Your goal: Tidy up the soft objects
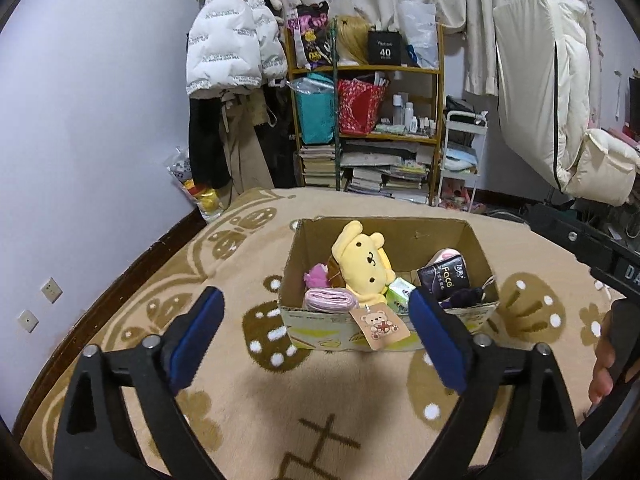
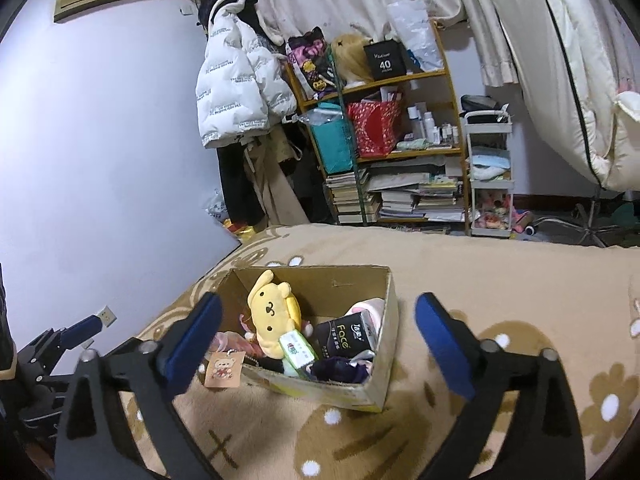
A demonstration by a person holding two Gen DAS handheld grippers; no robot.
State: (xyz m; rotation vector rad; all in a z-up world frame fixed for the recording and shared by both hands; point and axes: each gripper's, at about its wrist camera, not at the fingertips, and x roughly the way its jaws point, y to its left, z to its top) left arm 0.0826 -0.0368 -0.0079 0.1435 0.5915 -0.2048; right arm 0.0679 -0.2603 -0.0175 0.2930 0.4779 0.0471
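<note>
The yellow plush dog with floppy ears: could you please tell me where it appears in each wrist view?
Left wrist view: the yellow plush dog sits just right of centre, in the open cardboard box's left half.
Right wrist view: it lies left of centre, against the box's left wall.
Shared landmark: the black Face tissue pack to its right.

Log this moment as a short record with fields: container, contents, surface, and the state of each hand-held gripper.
container: open cardboard box, flaps folded in, sitting on the blanket
contents: yellow plush dog, black tissue pack, green tissue pack, pink roll, dark purple item
tag: bear tag hanging over the box's near wall
surface: beige patterned blanket
left hand-held gripper: open, empty, short of the box
right hand-held gripper: open, empty, short of the box
</note>
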